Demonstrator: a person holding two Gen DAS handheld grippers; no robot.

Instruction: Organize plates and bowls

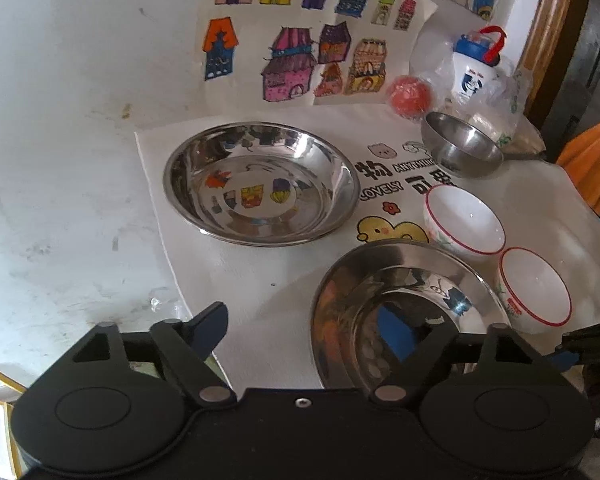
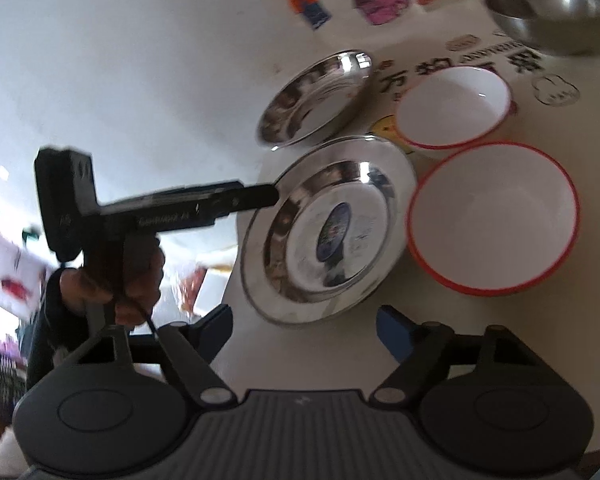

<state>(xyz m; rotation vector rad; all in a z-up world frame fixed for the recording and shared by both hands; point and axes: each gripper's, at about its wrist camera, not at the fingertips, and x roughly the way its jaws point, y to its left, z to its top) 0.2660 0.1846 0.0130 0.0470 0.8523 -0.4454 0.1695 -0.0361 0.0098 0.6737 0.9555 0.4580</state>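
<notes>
Clearly our left gripper (image 1: 312,330) and right gripper (image 2: 304,326), both agape and empty, risk skidding the slick near plate (image 2: 328,228) tableward.

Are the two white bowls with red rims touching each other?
Cannot tell. In both views the near white bowl overlaps the far white bowl at the rims, with no clear gap or contact visible.

white table (image 1: 60,160) scuffed and stained. lying on it, a sheet of coloured house drawings (image 1: 296,40) and a white mat (image 1: 260,280) printed with cartoon animals and black characters. near the far right edge, an orange ball (image 1: 409,95) just beside a white-and-blue bottle (image 1: 474,68) with a red strap, wrapped in clear plastic. wooden chair back (image 1: 548,28) behind.
</notes>
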